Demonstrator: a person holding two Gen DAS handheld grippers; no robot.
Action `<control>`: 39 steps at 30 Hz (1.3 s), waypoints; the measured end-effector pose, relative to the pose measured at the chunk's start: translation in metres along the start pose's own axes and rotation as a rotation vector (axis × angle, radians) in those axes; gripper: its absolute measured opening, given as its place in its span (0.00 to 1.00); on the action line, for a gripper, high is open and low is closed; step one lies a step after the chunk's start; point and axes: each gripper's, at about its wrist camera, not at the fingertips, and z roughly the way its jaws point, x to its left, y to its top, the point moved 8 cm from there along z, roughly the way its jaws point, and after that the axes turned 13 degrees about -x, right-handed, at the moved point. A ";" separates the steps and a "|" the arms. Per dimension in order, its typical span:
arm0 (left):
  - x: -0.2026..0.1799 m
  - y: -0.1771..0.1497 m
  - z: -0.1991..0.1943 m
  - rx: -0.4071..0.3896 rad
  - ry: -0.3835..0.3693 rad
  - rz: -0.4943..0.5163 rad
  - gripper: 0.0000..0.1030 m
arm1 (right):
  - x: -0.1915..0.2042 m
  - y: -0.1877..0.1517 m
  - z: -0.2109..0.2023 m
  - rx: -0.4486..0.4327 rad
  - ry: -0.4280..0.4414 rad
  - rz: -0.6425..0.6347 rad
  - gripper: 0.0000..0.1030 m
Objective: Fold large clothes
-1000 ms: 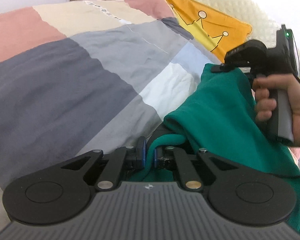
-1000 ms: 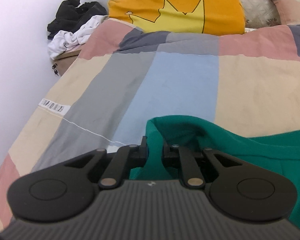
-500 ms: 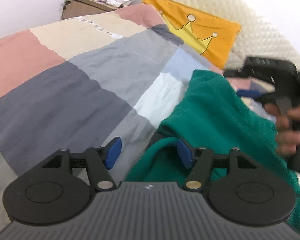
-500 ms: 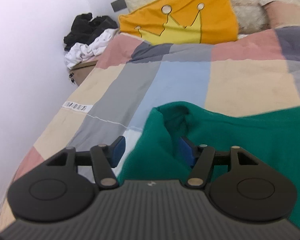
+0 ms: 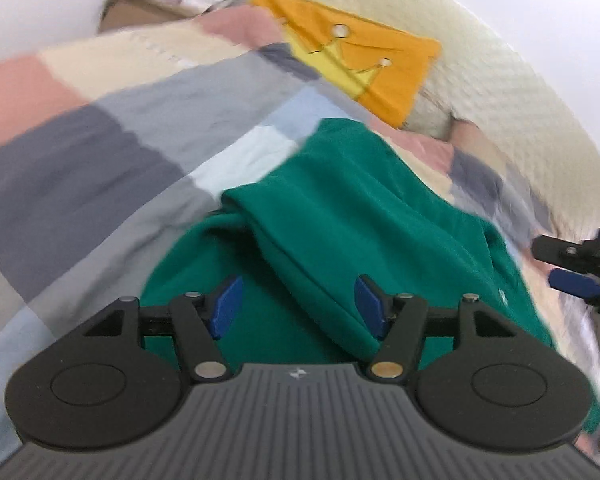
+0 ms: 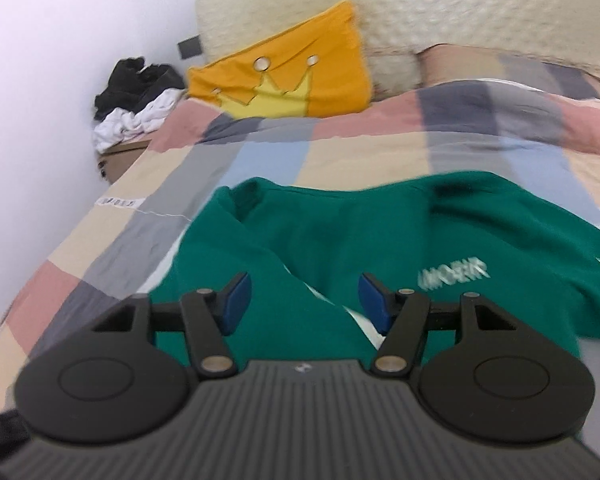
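Patchwork bedding point(image 6: 340, 160) in pink, cream, grey and pale blue squares covers the bed, with a white wall to the left and a quilted cream headboard point(image 6: 460, 4) beyond. Green sweatshirt point(image 6: 340, 232), the task item, lies on the bedding directly ahead of both tongs, partly folded, one layer lapped over the rest in a thick fold. White lettering point(image 6: 454, 274) is printed on the sweatshirt just ahead and right of the right tongs; it appears upside down and blurred, and cannot be read. A small white tag with dark marks point(image 6: 118, 202) sits on the bedding far left of those tongs; likewise unreadable. Orange cushion point(image 6: 284, 80) with a yellow crown design leans against the headboard, well beyond the garment. A brown box-like stand point(image 6: 124, 156) beside the bed at far left carries a heap of white and black clothes point(image 6: 136, 100). Left gripper point(image 5: 298, 306): jaws wide apart, having just been opening; the green fold passes between the blue pads point(image 5: 226, 306) without being pinched. Right gripper point(image 6: 304, 302): jaws equally wide, also just opened, with green cloth beneath and between them, not clamped. In the left wrist view the right gripper shows at the right edge, clear of the cloth.
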 end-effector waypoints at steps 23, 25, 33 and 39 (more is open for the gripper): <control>-0.088 -0.098 0.029 0.202 -0.136 0.397 0.66 | -0.079 -0.152 -0.062 0.124 -0.119 0.096 0.53; -0.089 -0.099 0.032 0.197 -0.133 0.408 0.67 | -0.074 -0.154 -0.060 0.118 -0.120 0.037 0.53; -0.090 -0.089 0.012 0.171 -0.134 0.403 0.66 | -0.086 -0.115 -0.096 0.047 -0.070 0.205 0.55; -0.102 -0.076 -0.028 0.131 -0.163 0.390 0.68 | -0.152 -0.064 -0.144 -0.109 -0.190 0.289 0.55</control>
